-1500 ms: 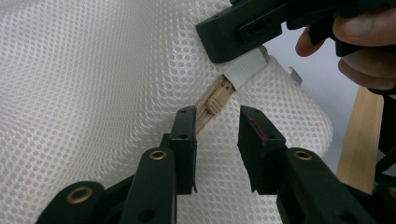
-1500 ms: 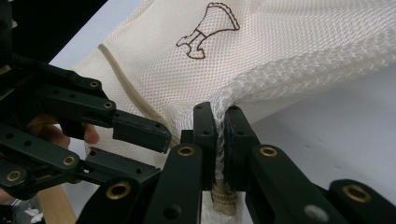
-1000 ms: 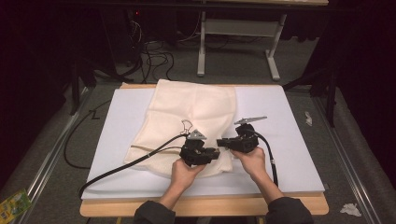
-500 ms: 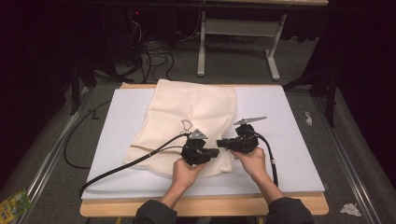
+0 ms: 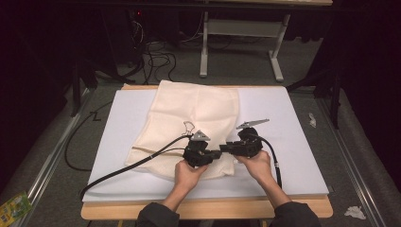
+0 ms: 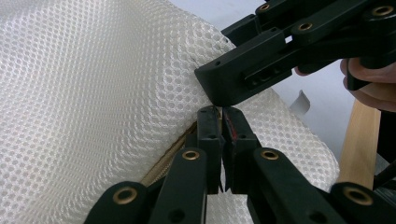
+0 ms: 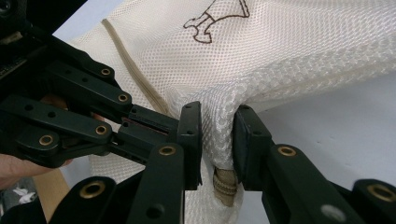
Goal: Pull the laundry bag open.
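A cream mesh bag (image 5: 189,113) with a tan zipper (image 7: 135,74) lies flat on the white board (image 5: 293,123). Both grippers meet at its near right corner. My left gripper (image 6: 222,126), also (image 5: 216,154), points right, and its jaws are shut on the bag's edge by the zipper seam. My right gripper (image 7: 218,135), also (image 5: 224,148), points left. Its jaws have just been opening and now stand apart, with a bunched fold of mesh and the zipper end (image 7: 224,186) loose between them. A dark printed mark (image 7: 205,18) sits farther up the bag.
The board rests on a wooden table whose front edge (image 5: 213,210) lies near the person. Black cables (image 5: 132,165) trail left across the board. On the floor are a green packet (image 5: 14,205), crumpled paper (image 5: 354,212) and a white desk frame (image 5: 246,42) behind.
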`<state>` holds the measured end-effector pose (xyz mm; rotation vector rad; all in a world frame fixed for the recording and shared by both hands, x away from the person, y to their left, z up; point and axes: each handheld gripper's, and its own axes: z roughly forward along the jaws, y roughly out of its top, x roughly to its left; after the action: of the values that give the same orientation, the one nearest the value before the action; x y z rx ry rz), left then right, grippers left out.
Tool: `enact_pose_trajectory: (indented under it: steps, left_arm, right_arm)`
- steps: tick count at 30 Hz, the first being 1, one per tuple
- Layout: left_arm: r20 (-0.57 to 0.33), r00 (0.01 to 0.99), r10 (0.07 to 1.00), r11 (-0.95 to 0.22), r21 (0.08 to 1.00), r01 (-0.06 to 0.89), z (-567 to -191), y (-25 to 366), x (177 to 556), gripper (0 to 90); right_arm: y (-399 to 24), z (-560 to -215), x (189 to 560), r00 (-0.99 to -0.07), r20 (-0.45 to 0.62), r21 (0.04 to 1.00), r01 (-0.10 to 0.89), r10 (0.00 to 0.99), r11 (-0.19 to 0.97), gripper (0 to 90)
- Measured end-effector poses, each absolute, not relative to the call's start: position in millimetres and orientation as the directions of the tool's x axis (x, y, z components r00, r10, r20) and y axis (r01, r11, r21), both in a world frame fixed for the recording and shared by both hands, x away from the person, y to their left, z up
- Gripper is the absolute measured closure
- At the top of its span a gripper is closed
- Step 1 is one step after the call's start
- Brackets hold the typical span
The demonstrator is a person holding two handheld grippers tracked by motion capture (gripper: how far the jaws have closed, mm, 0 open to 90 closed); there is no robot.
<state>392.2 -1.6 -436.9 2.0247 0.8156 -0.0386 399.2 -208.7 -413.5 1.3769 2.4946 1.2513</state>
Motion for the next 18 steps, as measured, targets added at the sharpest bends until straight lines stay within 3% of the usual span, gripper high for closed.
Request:
enact_pose_trajectory:
  steps: [6,18]
  left_arm:
    - [-0.33,0.776,0.537,-0.354,0.747,0.563,-437.6,-1.9,392.1,87.3]
    - [-0.322,0.767,0.556,-0.365,0.734,0.573,-434.8,-0.5,390.8,87.4]
  right_arm:
    - [-208.5,-414.1,398.3,-0.616,0.325,0.652,0.695,0.717,0.302,83.9]
    - [-207.8,-414.6,397.6,-0.625,0.322,0.648,0.693,0.711,0.316,85.6]
